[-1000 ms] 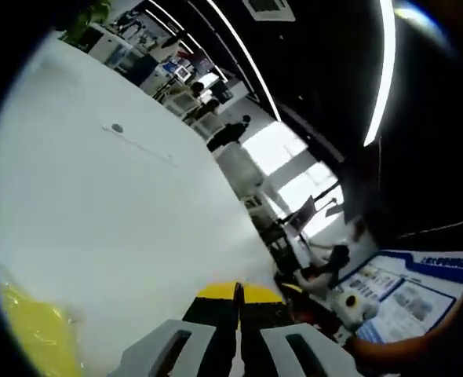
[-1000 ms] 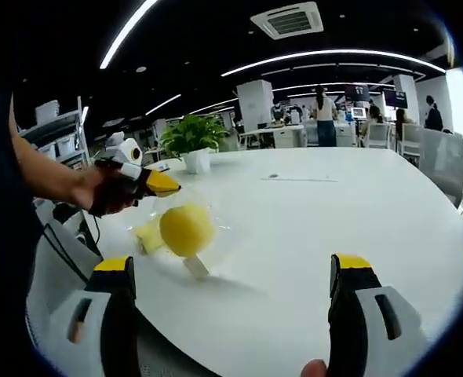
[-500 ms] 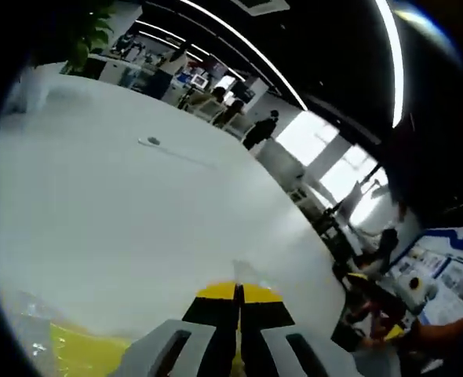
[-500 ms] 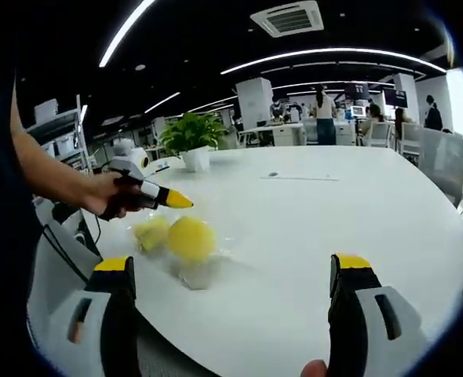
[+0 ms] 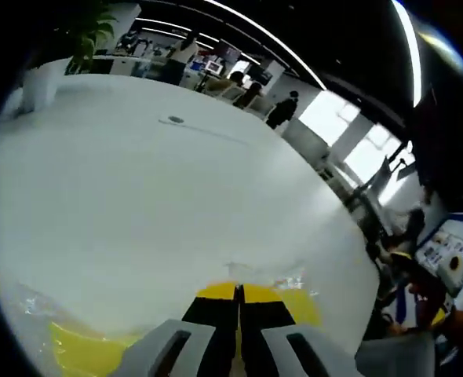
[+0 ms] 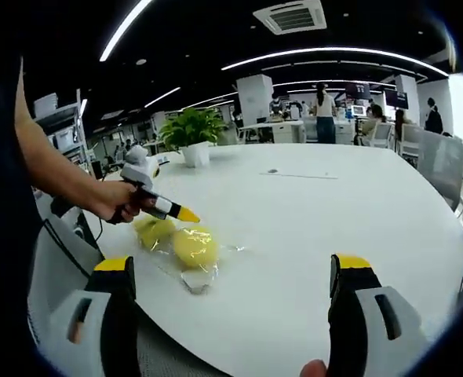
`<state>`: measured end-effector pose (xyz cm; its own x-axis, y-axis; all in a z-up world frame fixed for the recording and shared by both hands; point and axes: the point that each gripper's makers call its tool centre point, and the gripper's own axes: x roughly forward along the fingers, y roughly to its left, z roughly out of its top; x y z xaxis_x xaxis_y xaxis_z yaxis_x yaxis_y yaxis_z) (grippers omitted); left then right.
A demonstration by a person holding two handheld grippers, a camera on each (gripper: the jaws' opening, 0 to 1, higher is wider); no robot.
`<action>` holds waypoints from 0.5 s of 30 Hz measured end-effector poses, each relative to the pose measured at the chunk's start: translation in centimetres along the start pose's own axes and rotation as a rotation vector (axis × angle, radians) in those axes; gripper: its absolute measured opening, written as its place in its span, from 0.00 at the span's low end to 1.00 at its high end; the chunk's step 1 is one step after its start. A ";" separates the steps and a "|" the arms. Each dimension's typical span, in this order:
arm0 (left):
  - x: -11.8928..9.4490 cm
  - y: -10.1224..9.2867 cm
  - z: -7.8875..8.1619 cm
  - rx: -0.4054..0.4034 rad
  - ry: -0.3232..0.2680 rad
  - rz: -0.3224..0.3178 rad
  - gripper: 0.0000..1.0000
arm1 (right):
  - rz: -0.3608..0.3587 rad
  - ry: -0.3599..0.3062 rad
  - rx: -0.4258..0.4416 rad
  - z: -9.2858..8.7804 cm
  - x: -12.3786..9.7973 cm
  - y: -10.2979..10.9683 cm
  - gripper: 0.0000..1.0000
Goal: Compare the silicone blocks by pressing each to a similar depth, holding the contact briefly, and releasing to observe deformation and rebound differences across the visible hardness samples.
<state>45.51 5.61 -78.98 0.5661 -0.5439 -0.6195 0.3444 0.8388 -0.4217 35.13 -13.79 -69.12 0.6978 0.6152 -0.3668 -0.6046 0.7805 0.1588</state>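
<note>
Two yellow silicone blocks lie in a clear plastic bag (image 6: 191, 276) on the white table (image 6: 310, 228): a round block (image 6: 194, 246) and a smaller one (image 6: 154, 230) behind it. A hand holds my left gripper (image 6: 186, 214) just above them, its yellow-tipped jaws shut on the bag's plastic. In the left gripper view the left gripper (image 5: 237, 292) stays shut, with yellow blocks (image 5: 82, 349) (image 5: 300, 302) under crinkled plastic on either side. My right gripper (image 6: 231, 263) hangs open in front of the bag, nothing between its jaws.
A potted plant (image 6: 192, 133) stands at the table's far side. A small round disc with a thin cable (image 6: 272, 171) lies mid-table. Desks, chairs and people fill the room behind. The table's near edge runs just under my right jaws.
The left gripper has come down and forward, lowering the hanging bag with the yellow blocks onto the table. The right gripper has stayed still and open.
</note>
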 end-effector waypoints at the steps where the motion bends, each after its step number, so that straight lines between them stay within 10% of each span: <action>1: 0.1 0.2 -0.3 0.001 0.014 0.010 0.00 | 0.000 0.001 0.012 -0.1 0.0 0.0 0.96; 9: 0.2 -0.7 -0.2 -0.029 0.033 -0.021 0.03 | 0.007 -0.004 0.009 0.0 0.1 0.3 0.96; 15: -1.4 -1.7 3.5 0.206 -0.112 -0.049 0.54 | 0.009 -0.019 0.003 0.5 0.3 0.3 0.96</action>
<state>46.72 5.03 -75.08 0.6206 -0.5876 -0.5192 0.5124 0.8051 -0.2987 35.30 -13.33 -68.70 0.6996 0.6241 -0.3479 -0.6095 0.7754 0.1652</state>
